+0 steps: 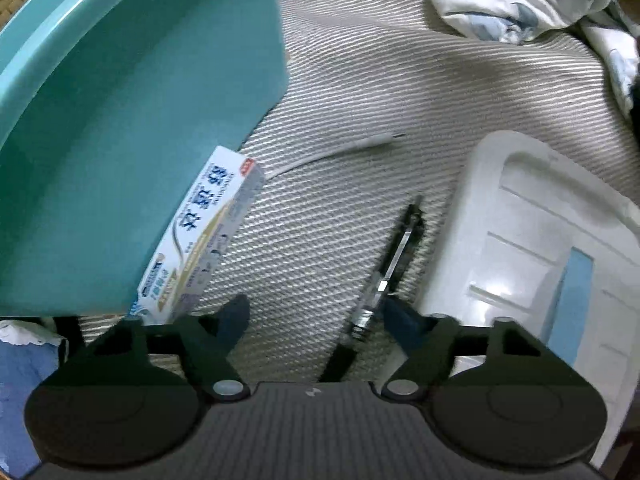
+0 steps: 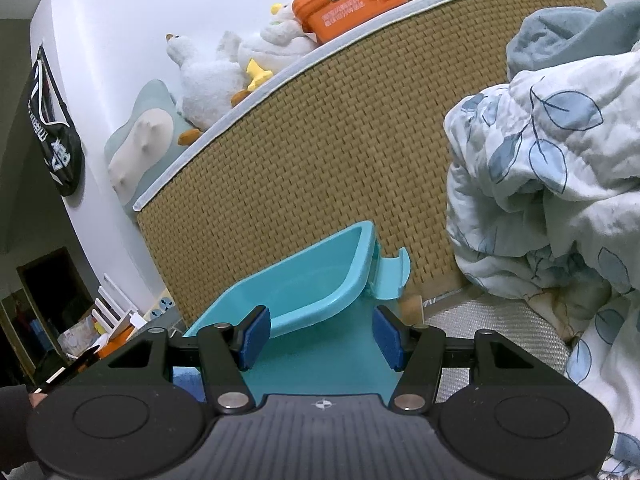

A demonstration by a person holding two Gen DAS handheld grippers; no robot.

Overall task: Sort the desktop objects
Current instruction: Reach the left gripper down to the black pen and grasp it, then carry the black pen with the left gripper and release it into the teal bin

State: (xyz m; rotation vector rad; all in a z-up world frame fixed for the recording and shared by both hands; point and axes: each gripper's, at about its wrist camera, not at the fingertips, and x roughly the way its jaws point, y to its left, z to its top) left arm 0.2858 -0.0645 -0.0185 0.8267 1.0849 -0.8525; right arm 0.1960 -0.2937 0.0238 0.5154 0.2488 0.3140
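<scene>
In the left wrist view my left gripper (image 1: 316, 314) is open and empty, low over a ribbed grey mat (image 1: 360, 92). A black pen (image 1: 386, 276) lies just inside its right finger. A white toothpaste box (image 1: 200, 240) leans against the teal bin (image 1: 132, 120) ahead on the left. A white pen (image 1: 344, 151) lies further ahead. A white bin lid (image 1: 540, 248) is on the right. In the right wrist view my right gripper (image 2: 322, 336) is open and empty, raised over the teal bin (image 2: 296, 280).
A crumpled leaf-print quilt (image 2: 552, 184) lies on the right. A woven headboard (image 2: 320, 152) stands behind the bin, with plush toys (image 2: 224, 68) and an orange first-aid case (image 2: 348, 0) on top. A blue cloth (image 1: 24, 368) is at the lower left.
</scene>
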